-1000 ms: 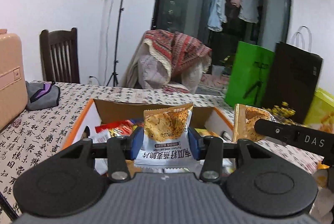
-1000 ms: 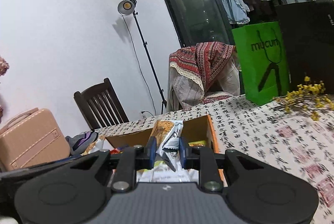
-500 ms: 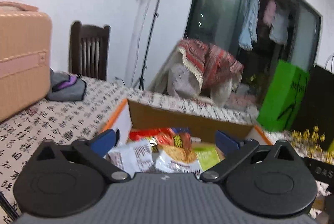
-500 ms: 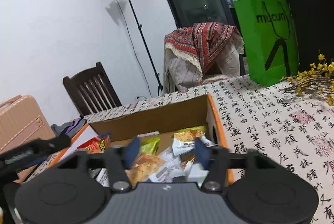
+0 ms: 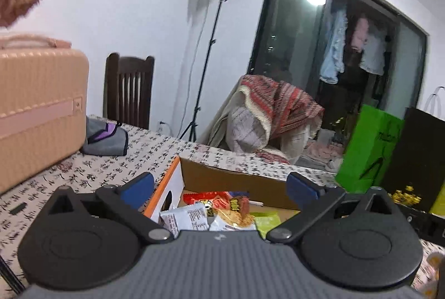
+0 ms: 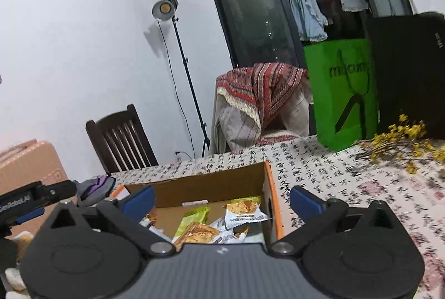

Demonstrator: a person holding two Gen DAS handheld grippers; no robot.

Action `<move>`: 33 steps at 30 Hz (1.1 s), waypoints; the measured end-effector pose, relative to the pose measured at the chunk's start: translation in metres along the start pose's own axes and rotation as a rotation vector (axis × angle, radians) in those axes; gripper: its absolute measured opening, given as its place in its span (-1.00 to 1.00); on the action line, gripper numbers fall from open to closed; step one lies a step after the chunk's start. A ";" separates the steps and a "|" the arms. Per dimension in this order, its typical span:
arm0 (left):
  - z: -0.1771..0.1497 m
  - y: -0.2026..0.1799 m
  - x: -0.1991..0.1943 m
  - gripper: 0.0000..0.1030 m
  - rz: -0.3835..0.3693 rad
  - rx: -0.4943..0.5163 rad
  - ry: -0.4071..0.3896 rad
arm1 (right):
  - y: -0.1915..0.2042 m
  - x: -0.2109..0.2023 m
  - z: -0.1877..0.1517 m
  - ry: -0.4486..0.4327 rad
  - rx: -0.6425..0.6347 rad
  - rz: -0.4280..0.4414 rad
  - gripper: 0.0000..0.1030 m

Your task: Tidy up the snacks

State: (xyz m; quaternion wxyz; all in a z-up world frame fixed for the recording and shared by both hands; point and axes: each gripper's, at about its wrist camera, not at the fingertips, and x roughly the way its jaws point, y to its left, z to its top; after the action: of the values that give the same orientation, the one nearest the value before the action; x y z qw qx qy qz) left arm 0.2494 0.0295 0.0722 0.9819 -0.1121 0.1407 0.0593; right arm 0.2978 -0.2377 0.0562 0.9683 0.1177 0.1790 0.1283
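Both the left gripper (image 5: pixel 219 187) and right gripper (image 6: pixel 222 198) had just spread wide, empty, above the brown cardboard box (image 6: pixel 211 186) of foil snack packets (image 6: pixel 243 212).

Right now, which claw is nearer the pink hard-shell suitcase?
Left. Left claw: at the cardboard box, suitcase close beside it. Right claw: farther, beyond the left one. Both have just been opening, holding nothing.

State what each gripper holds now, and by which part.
Nothing. The left gripper and right gripper stand open and empty over the cardboard box; the snack packets lie inside.
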 end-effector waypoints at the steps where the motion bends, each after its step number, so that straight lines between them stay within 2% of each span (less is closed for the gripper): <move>1: 0.000 0.000 -0.012 1.00 -0.012 0.017 -0.004 | 0.000 -0.008 0.000 -0.003 -0.003 -0.001 1.00; 9: -0.025 0.007 -0.099 1.00 -0.051 0.107 -0.014 | -0.001 -0.081 -0.027 0.025 -0.038 0.001 1.00; 13: -0.048 0.013 -0.129 1.00 -0.079 0.140 0.010 | 0.002 -0.118 -0.053 0.054 -0.076 0.003 1.00; 17: -0.077 0.020 -0.153 1.00 -0.071 0.172 0.051 | 0.009 -0.142 -0.078 0.096 -0.097 0.002 1.00; 20: -0.098 0.032 -0.165 1.00 -0.064 0.162 0.099 | 0.014 -0.153 -0.099 0.142 -0.123 0.002 1.00; 25: -0.117 0.046 -0.178 1.00 -0.032 0.151 0.135 | 0.022 -0.161 -0.127 0.223 -0.149 0.021 1.00; 33: -0.127 0.054 -0.186 1.00 -0.003 0.139 0.160 | 0.031 -0.159 -0.143 0.267 -0.157 0.032 1.00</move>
State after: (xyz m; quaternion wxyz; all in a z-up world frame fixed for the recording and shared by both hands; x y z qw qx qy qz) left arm 0.0311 0.0358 -0.0033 0.9730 -0.0482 0.2221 0.0391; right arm 0.0939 -0.2290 -0.0145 0.9399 0.0265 0.2938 0.1719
